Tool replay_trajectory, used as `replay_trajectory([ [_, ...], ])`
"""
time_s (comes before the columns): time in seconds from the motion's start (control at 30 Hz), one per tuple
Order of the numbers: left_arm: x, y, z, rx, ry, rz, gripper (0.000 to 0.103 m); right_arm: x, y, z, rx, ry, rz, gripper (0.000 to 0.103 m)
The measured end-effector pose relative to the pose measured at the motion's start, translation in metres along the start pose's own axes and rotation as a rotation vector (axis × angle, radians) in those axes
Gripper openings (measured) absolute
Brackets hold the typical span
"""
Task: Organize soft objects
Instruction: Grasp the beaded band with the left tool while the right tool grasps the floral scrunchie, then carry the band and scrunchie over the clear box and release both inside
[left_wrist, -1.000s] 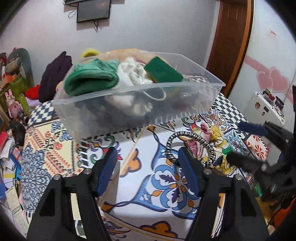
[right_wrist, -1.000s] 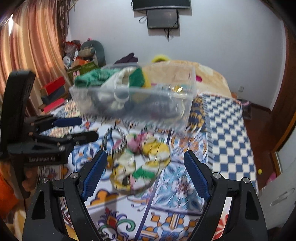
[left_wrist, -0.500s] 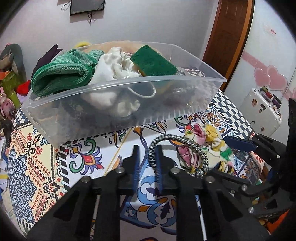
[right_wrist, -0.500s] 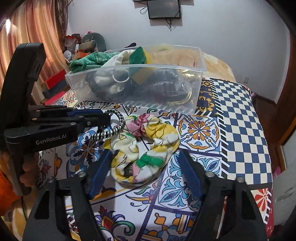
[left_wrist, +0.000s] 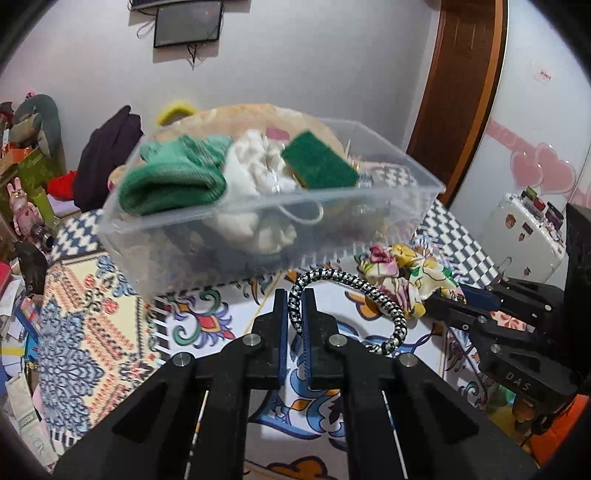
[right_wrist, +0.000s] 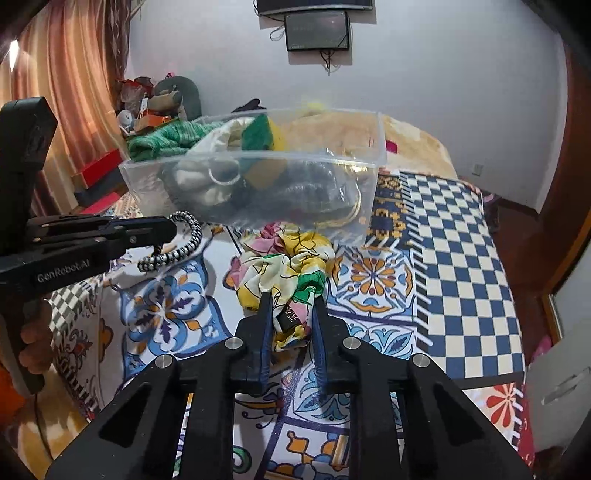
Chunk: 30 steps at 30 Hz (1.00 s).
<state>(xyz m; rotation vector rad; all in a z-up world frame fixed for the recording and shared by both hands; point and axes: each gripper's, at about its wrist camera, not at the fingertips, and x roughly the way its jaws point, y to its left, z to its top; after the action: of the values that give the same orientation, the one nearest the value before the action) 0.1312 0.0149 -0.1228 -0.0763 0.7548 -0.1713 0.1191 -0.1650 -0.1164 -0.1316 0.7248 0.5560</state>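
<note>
Left wrist view: at lower centre the left gripper (left_wrist: 294, 301) pinches the black-and-white braided band (left_wrist: 373, 291), below the clear bin (left_wrist: 258, 206).

Right wrist view: at centre the right gripper (right_wrist: 291, 314) clamps the floral scrunchie (right_wrist: 284, 266), below the bin (right_wrist: 369, 192).

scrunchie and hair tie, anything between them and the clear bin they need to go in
Nothing visible does. The right gripper is shut on the floral scrunchie and the left gripper on the black-and-white hair tie, both just in front of the clear bin. Its near wall must be cleared, and the green knit, white cloth and sponge already pile above the rim.
</note>
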Motion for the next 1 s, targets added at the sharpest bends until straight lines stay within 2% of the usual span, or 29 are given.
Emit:
replay_trajectory([
  [0.4, -0.055, 0.015, 0.035, -0.01, -0.154, 0.041, 0.006, -0.041, 0.004, 0.036, -0.02, -0.158, -0.011, 0.017],
  [0.57, -0.064, 0.022, 0.053, -0.024, -0.203, 0.061, 0.006, -0.054, 0.005, 0.056, -0.017, -0.228, -0.008, 0.017],
  [0.8, -0.052, 0.027, 0.078, -0.037, -0.236, 0.128, 0.006, -0.059, 0.003, 0.081, -0.011, -0.306, -0.03, 0.017],
  [1.0, -0.025, 0.032, 0.087, -0.054, -0.209, 0.178, 0.006, -0.035, 0.001, 0.096, -0.003, -0.287, -0.05, 0.017],
])
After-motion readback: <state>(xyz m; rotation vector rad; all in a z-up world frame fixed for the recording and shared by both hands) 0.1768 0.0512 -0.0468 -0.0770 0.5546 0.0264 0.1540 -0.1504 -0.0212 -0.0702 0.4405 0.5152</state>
